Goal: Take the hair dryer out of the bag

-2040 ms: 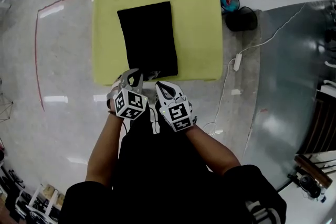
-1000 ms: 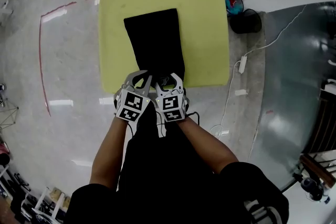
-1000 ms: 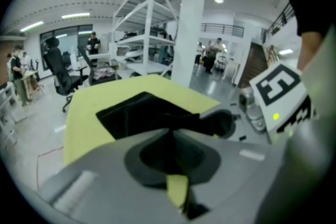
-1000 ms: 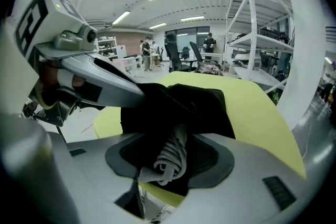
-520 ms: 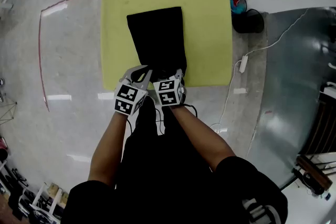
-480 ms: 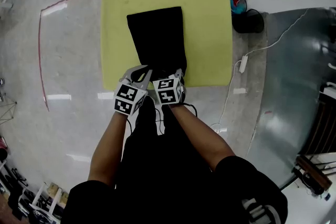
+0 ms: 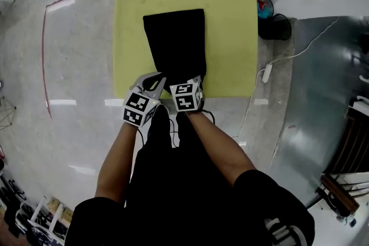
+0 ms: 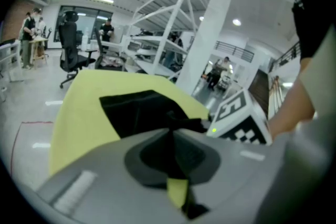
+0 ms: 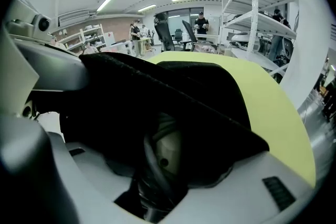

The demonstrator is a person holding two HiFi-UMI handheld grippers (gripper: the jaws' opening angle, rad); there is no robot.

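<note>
Hair dryer: inside the bag, not out yet. Only a pale rounded part and a dark loop of cord show through the bag's mouth.

Bag: black, lying flat along the middle of the yellow-green bench, mouth at the near edge.

Left hand-held gripper: jaws clamped on the black fabric at the mouth's rim, holding it up.

Right hand-held gripper: pushed into the mouth, jaws wide and closing, the dryer between them; no pad contact visible.

Progress, my reading: mouth opened and reach made. Left to do: grip the dryer, draw it clear, cord included.
</note>
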